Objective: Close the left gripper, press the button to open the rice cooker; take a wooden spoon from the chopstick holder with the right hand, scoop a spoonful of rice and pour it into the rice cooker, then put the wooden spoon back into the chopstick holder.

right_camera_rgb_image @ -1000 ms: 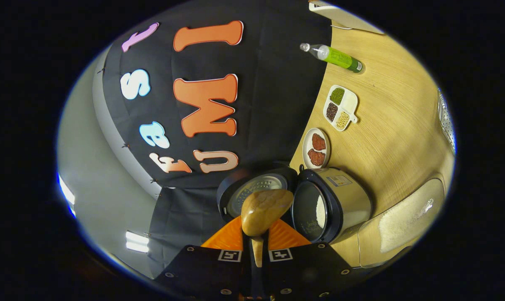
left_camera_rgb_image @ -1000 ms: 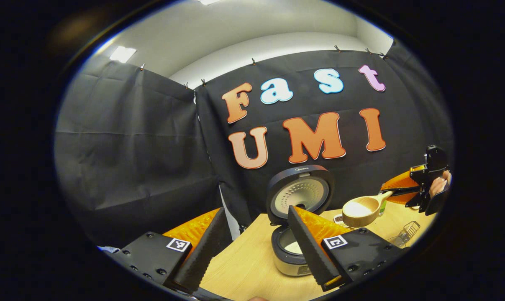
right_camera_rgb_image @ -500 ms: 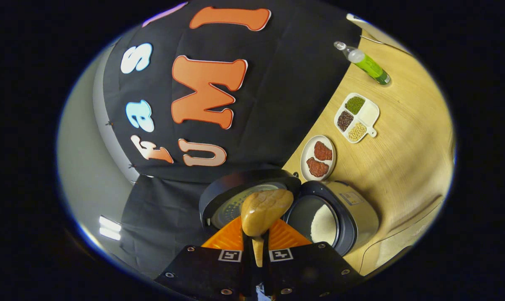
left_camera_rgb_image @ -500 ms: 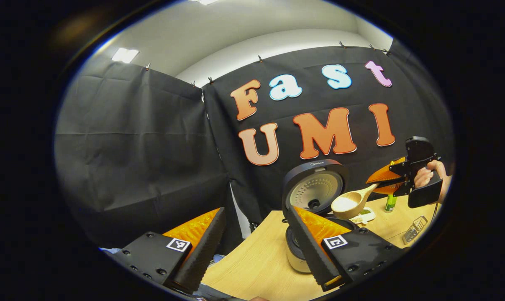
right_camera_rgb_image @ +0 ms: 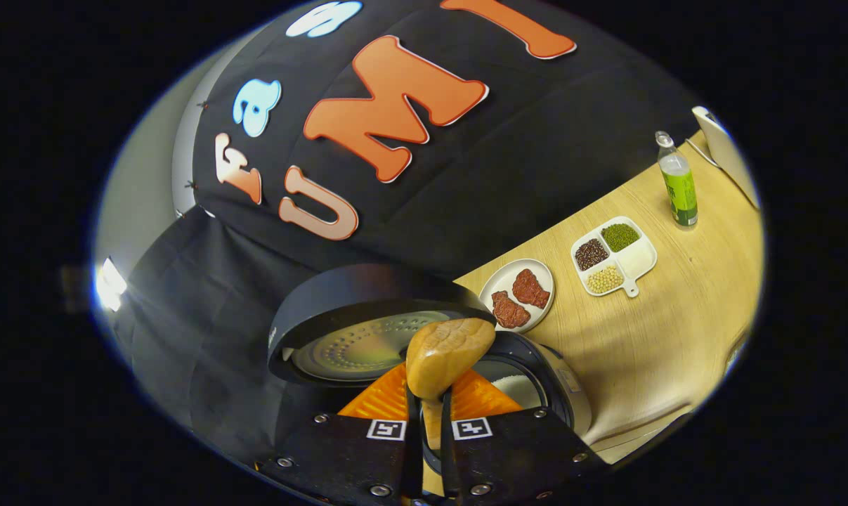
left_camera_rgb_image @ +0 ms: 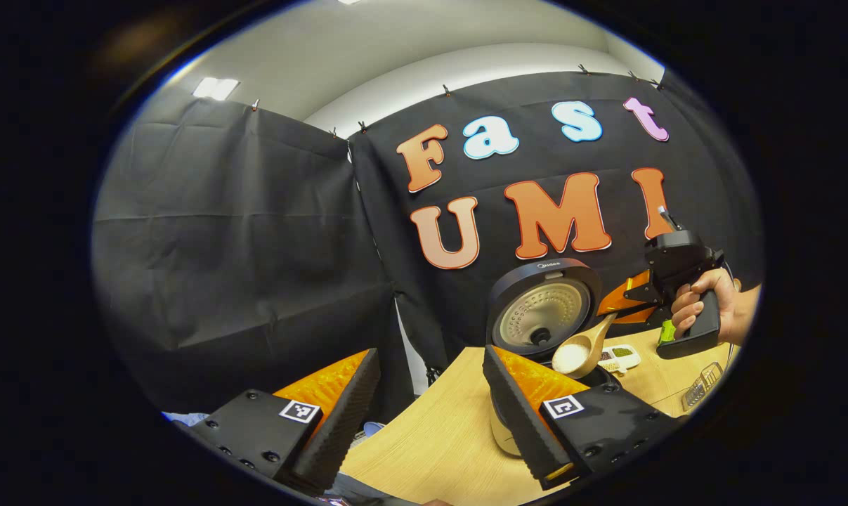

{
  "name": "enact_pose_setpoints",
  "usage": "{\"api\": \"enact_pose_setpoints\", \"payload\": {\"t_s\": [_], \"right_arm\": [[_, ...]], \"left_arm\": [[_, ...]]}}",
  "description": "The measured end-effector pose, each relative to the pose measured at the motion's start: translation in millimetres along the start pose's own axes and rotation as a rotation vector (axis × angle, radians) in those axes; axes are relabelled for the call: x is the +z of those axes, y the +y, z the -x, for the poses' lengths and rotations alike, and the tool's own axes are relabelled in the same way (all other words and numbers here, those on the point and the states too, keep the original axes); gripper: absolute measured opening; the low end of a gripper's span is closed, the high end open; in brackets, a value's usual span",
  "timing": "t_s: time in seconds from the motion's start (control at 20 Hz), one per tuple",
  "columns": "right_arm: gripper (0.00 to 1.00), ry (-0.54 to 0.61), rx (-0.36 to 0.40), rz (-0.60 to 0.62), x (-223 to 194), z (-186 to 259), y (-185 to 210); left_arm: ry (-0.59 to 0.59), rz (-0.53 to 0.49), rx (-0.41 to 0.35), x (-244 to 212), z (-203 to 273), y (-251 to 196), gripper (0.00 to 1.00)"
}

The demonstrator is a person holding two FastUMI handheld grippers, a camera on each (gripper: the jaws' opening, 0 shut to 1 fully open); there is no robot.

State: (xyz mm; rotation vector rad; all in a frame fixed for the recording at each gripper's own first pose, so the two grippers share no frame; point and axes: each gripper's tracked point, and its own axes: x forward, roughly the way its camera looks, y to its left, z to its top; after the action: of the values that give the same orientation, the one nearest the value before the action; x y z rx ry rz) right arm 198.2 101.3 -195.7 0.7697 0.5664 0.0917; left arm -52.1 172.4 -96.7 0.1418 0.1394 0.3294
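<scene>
Left tool (left_camera_rgb_image: 427, 414) hangs w/ fingers wide apart, nothing between them, above the surface (left_camera_rgb_image: 438, 443) at its near edge. Rice cooker (right_camera_rgb_image: 536, 393) sits by the back edge, lid (left_camera_rgb_image: 544, 303) up, white rice inside. Right tool (right_camera_rgb_image: 431, 429) is clamped narrow on the wooden spoon (left_camera_rgb_image: 579, 351) handle; spoon bowl, w/ rice in it, is over the cooker's opening. Behind the cooker, twd the back edge: plate (right_camera_rgb_image: 518, 284) w/ two red pieces, then divided dish (right_camera_rgb_image: 615, 256) of beans, then green bottle (right_camera_rgb_image: 678, 184) upright.
</scene>
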Motion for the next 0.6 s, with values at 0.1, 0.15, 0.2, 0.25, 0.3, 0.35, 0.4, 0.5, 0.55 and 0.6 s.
{"api": "enact_pose_setpoints", "payload": {"t_s": [0.1, 0.15, 0.2, 0.25, 0.3, 0.35, 0.4, 0.5, 0.55, 0.6], "right_arm": [[0.10, 0.007, -0.012, 0.066, -6.7, -4.1, 4.4], [0.10, 0.007, -0.017, 0.098, -7.6, -8.2, 9.7], [0.10, 0.007, -0.018, 0.126, -8.8, -10.0, 13.1], [0.10, 0.003, -0.024, 0.152, -9.8, -10.1, 12.5], [0.10, 0.001, -0.026, 0.172, -9.3, -10.5, 13.9], [0.10, -0.002, -0.029, 0.192, -9.5, -12.6, 15.7], [0.10, -0.005, -0.028, 0.205, -8.5, -13.0, 16.8], [0.10, -0.017, -0.035, 0.237, -5.8, -13.8, 20.2], [0.10, -0.019, -0.046, 0.255, -5.5, -14.0, 18.9], [0.10, -0.019, -0.057, 0.272, -5.8, -15.0, 18.1]], "left_arm": [[0.002, -0.003, -0.001, -1.0, -1.4, -0.1, 1.00], [0.003, -0.003, 0.001, -0.8, -2.2, 0.8, 1.00], [0.004, -0.003, 0.003, -1.7, -2.6, 1.8, 1.00], [0.006, -0.002, 0.004, -3.3, -3.3, 2.2, 1.00], [0.010, -0.002, 0.005, -4.5, -3.7, 2.6, 1.00], [0.012, -0.002, 0.007, -5.1, -5.3, 3.5, 1.00], [0.015, -0.002, 0.007, -6.8, -5.8, 3.6, 1.00], [0.017, 0.000, 0.007, -6.9, -6.8, 3.4, 0.99], [0.018, -0.001, 0.006, -6.9, -6.1, 3.0, 0.99], [0.018, -0.001, 0.005, -7.9, -6.9, 3.1, 1.00]]}}
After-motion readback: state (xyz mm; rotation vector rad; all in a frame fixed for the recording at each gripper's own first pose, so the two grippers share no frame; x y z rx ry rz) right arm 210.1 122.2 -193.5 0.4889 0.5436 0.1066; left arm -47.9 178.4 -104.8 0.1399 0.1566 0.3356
